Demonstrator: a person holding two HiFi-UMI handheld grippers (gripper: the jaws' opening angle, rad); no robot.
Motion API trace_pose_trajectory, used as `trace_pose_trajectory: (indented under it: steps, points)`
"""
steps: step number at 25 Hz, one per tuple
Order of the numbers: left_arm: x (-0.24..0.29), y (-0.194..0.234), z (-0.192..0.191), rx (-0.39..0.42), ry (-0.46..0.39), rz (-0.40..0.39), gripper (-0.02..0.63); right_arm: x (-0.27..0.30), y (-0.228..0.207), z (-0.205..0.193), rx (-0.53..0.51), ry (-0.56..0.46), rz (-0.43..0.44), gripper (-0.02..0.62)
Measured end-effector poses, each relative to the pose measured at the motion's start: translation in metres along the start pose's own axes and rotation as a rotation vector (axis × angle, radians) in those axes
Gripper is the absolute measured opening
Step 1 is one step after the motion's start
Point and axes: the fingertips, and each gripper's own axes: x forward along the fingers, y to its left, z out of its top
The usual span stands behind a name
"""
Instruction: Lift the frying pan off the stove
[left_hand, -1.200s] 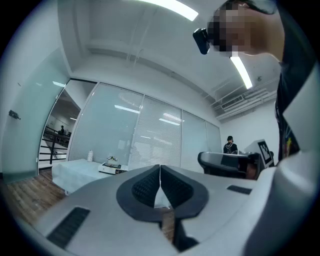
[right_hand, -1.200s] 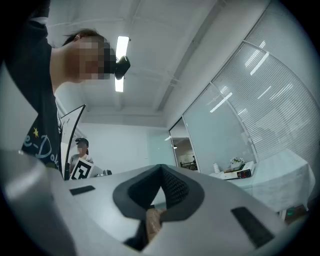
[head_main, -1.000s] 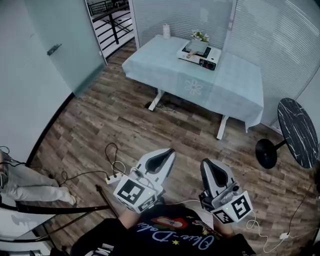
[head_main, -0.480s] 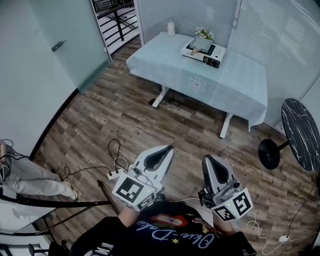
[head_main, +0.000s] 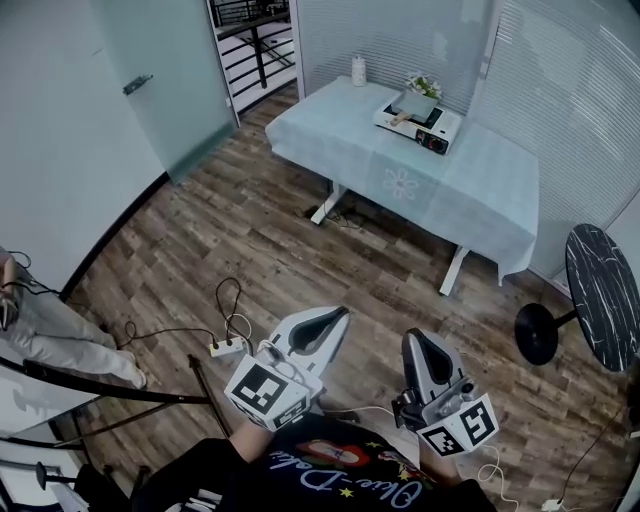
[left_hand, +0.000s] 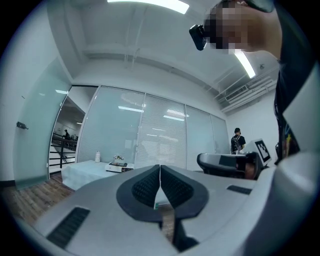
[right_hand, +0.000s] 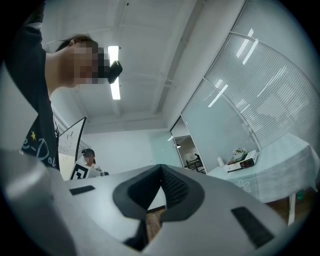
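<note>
A small white stove (head_main: 418, 118) stands far off on the cloth-covered table (head_main: 470, 190), with the frying pan (head_main: 412, 104) on top, too small to make out well. My left gripper (head_main: 337, 317) and right gripper (head_main: 417, 340) are held close to the body, over the wooden floor, well short of the table. Both are shut with nothing between the jaws. In the left gripper view the jaws (left_hand: 160, 168) meet in a line and the stove (left_hand: 119, 167) is a distant speck. The right gripper (right_hand: 161, 168) shows the same, with the stove (right_hand: 242, 163) at the far right.
A white bottle (head_main: 359, 70) and flowers (head_main: 425, 85) stand near the stove. A round black side table (head_main: 603, 280) is at the right. A power strip with cables (head_main: 225, 348) lies on the floor at the left, near a seated person's legs (head_main: 50, 340). Another person (left_hand: 236, 140) stands behind.
The head view has shifted, so the table and stove now sit a little further right and look smaller. Both grippers stay shut and sit slightly lower in the picture.
</note>
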Motion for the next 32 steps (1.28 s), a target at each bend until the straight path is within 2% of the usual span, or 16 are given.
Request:
trace_pose_trajectory:
  steps: [6, 11, 16, 20, 26, 32]
  points:
    - [-0.007, -0.007, -0.007, 0.020, 0.031, 0.057, 0.006, -0.006, -0.004, 0.000, 0.029, -0.015, 0.040, 0.000]
    - [-0.007, -0.004, 0.007, 0.019, -0.013, 0.069, 0.006, -0.002, 0.003, 0.009, 0.002, -0.015, 0.055, 0.000]
    - [0.002, 0.008, 0.012, 0.004, -0.057, 0.039, 0.006, 0.010, 0.000, 0.009, -0.032, 0.015, 0.037, 0.000]
    - [-0.001, 0.039, 0.014, -0.034, -0.086, 0.046, 0.006, 0.037, 0.002, 0.010, -0.084, 0.021, 0.030, 0.000]
    - [0.026, 0.094, 0.008, -0.054, -0.088, 0.036, 0.006, 0.086, -0.025, -0.010, -0.036, 0.062, -0.017, 0.000]
    - [0.044, 0.154, 0.015, -0.046, -0.102, 0.008, 0.006, 0.147, -0.040, -0.017, -0.063, 0.062, -0.051, 0.000]
